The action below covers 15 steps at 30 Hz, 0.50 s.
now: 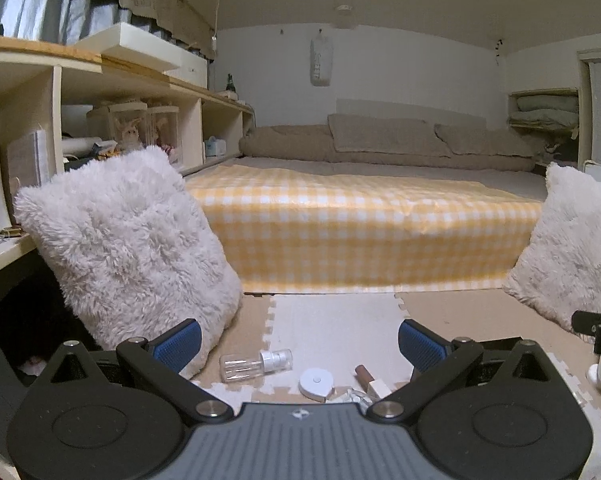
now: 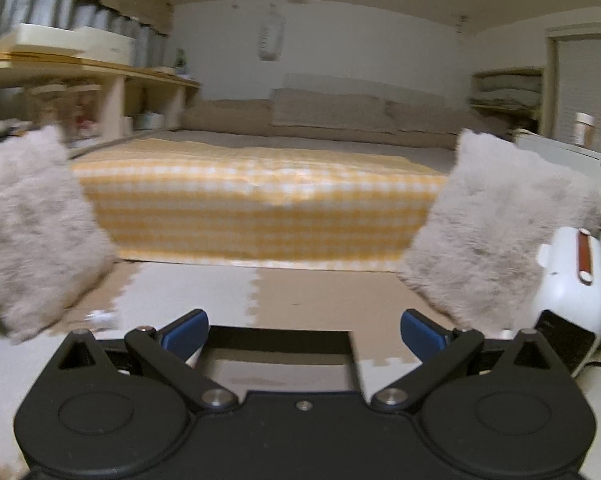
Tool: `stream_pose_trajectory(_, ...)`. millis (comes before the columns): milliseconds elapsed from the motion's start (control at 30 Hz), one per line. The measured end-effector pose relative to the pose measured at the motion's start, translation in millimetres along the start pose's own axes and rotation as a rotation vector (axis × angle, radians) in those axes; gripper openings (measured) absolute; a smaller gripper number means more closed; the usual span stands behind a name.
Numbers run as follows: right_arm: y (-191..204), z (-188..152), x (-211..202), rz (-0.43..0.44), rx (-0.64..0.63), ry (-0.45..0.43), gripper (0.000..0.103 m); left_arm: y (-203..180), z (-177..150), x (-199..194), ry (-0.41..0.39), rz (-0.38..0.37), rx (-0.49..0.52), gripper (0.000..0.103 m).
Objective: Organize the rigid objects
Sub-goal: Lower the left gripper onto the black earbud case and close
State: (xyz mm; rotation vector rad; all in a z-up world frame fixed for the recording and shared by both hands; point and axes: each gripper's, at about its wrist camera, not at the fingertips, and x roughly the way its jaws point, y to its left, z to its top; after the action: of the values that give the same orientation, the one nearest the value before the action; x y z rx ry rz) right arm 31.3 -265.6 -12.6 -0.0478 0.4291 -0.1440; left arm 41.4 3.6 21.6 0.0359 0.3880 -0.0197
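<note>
In the left wrist view, a clear pump bottle [image 1: 255, 365] lies on its side on the foam floor mat [image 1: 336, 320]. Right of it are a round white tape measure [image 1: 316, 383] and a brown-and-cream lipstick tube [image 1: 370, 380], with a crumpled bit of foil beside them. My left gripper [image 1: 299, 345] is open and empty, just above and behind these items. My right gripper [image 2: 303, 334] is open and empty over a black-rimmed tray or box [image 2: 352, 354] on the mat. The right wrist view is blurred.
Two fluffy white cushions [image 1: 132, 248] [image 1: 572, 244] stand left and right on the floor. A bed with a yellow checked cover [image 1: 360, 224] lies ahead. Wooden shelves [image 1: 100, 92] line the left wall. A white appliance with a brown strap [image 2: 572, 288] sits at the right.
</note>
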Motion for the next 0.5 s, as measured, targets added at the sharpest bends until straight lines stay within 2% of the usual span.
stream_pose_trajectory(233,-32,3,43,-0.015,0.039,0.079,0.103,17,1,36,0.072,-0.020,-0.045,0.103)
stream_pose_trajectory(367,-48,-2,70,-0.021,0.046,0.156,0.103,22,-2,57,0.134,-0.042,-0.030,0.103)
stream_pose_trajectory(500,-61,-9,97,0.043,0.055,0.247,0.103,26,-8,80,0.235,-0.087,0.008,0.103)
